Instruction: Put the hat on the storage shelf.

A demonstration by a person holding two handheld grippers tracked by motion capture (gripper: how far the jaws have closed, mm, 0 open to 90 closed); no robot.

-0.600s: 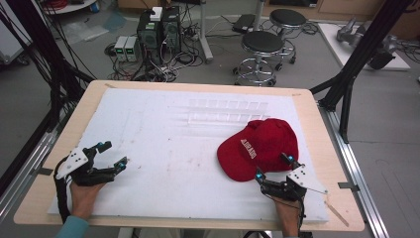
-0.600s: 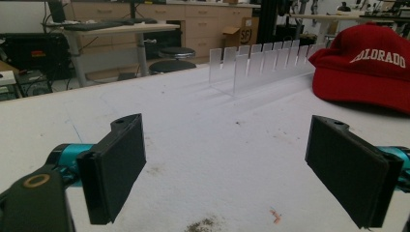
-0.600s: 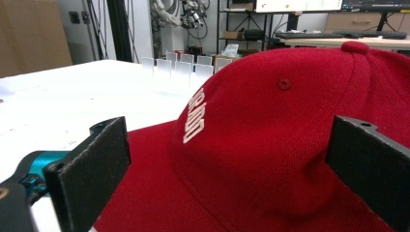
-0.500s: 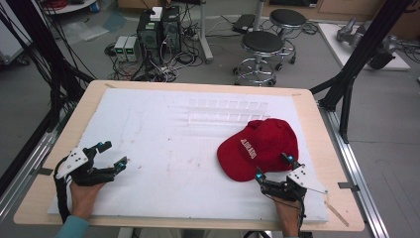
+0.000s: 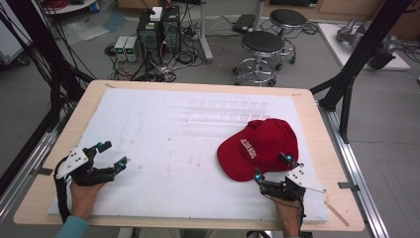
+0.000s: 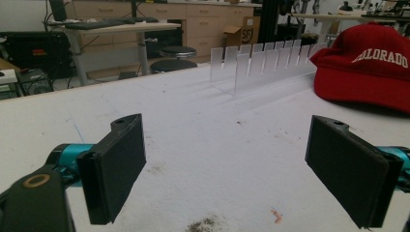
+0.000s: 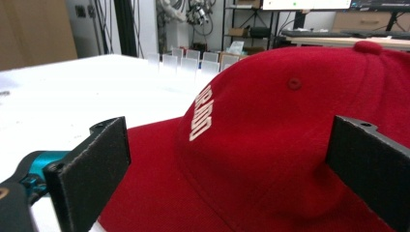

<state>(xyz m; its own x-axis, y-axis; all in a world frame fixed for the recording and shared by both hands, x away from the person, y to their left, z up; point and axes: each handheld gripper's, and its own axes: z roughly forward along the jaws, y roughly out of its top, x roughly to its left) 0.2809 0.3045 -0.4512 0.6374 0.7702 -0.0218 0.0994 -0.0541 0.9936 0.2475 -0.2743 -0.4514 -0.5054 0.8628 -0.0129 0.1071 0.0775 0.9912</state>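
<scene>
A red cap (image 5: 260, 148) with white lettering lies right of centre on the white table cover (image 5: 163, 148); its brim points toward the near left. My right gripper (image 5: 271, 167) stands open at the cap's near edge, its jaws spread on either side of the cap (image 7: 270, 140), without closing on it. My left gripper (image 5: 113, 154) rests open at the near left of the table, with nothing between its pads (image 6: 116, 169). From that side the cap (image 6: 367, 67) lies far off to the right.
A clear plastic rack with upright dividers (image 5: 225, 111) stands at the back middle of the table, just behind the cap; the same clear rack (image 6: 261, 63) appears in the left gripper view. Stools (image 5: 262, 47) and computers (image 5: 158, 29) stand on the floor beyond the far edge.
</scene>
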